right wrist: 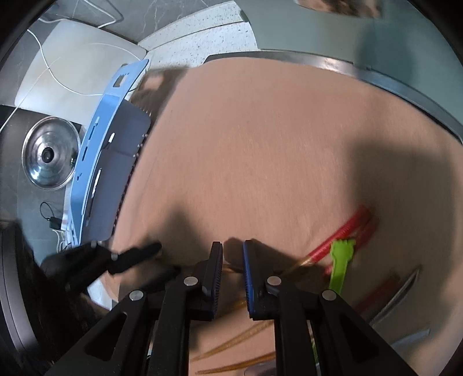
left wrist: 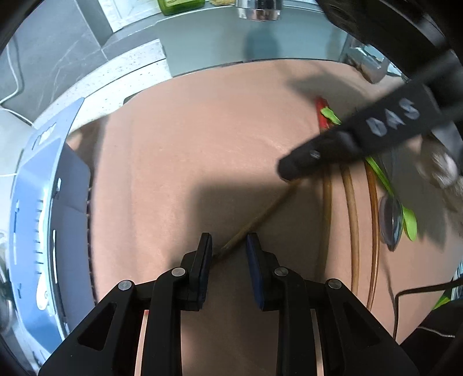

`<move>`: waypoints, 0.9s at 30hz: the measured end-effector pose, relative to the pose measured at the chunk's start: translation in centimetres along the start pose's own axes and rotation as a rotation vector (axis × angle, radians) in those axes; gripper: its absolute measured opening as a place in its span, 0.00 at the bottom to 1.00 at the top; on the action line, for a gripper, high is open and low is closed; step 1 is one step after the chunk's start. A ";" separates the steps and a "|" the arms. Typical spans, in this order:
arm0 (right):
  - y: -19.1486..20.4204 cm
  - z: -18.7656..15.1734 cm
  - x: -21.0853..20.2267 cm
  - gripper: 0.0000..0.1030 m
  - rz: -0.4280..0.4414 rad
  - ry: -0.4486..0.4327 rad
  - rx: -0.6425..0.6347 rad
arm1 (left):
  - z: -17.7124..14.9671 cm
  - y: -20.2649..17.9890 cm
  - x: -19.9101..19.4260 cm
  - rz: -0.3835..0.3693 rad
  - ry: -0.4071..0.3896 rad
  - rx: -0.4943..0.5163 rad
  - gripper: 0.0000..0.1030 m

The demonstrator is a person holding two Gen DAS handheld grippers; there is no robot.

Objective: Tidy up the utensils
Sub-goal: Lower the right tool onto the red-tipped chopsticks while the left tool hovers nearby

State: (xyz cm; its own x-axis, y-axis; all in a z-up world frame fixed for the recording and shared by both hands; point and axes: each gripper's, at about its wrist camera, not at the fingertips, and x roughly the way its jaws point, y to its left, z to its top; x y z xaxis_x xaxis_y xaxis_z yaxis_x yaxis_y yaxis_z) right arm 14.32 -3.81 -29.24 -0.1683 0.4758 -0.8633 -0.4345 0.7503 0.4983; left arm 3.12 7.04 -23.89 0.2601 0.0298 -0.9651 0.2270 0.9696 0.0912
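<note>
A brown chopstick lies slantwise on the pink mat. Its near end sits between the jaws of my left gripper, which stand a little apart around it. Its far end disappears under my right gripper, shut on it. In the right wrist view a brown bit shows between the narrow jaws of my right gripper, with the left gripper to its left. Several more brown chopsticks, red-tipped chopsticks, a green utensil and a metal spoon lie on the right.
A blue slotted utensil holder stands at the mat's left edge. A steel pot lid and a white cable lie beyond it. The grey sink with its faucet is behind the mat. A dark cable crosses the near right corner.
</note>
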 end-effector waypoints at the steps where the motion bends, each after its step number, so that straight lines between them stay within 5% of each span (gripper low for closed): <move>1: -0.2 -0.3 -0.1 0.13 0.010 0.002 0.008 | 0.1 -0.1 0.0 0.004 -0.001 0.005 0.25; 17: 0.0 -5.1 0.9 0.13 0.136 0.069 0.073 | 2.3 -0.7 -1.3 0.043 -0.062 0.029 0.27; 22: 0.2 -5.9 0.7 0.15 0.139 0.040 0.078 | 1.3 2.2 -3.3 -0.036 -0.098 -0.116 0.27; 27: 0.2 -6.2 0.6 0.19 0.153 0.020 0.091 | 0.1 4.4 -1.7 -0.170 -0.007 -0.288 0.33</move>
State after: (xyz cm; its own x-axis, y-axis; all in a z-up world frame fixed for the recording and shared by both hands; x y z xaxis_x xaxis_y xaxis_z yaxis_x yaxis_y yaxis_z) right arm 8.67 -6.23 -30.21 -0.2445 0.5793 -0.7775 -0.3203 0.7086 0.6287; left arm 3.80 11.22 -21.77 0.2481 -0.1391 -0.9587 -0.0069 0.9894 -0.1453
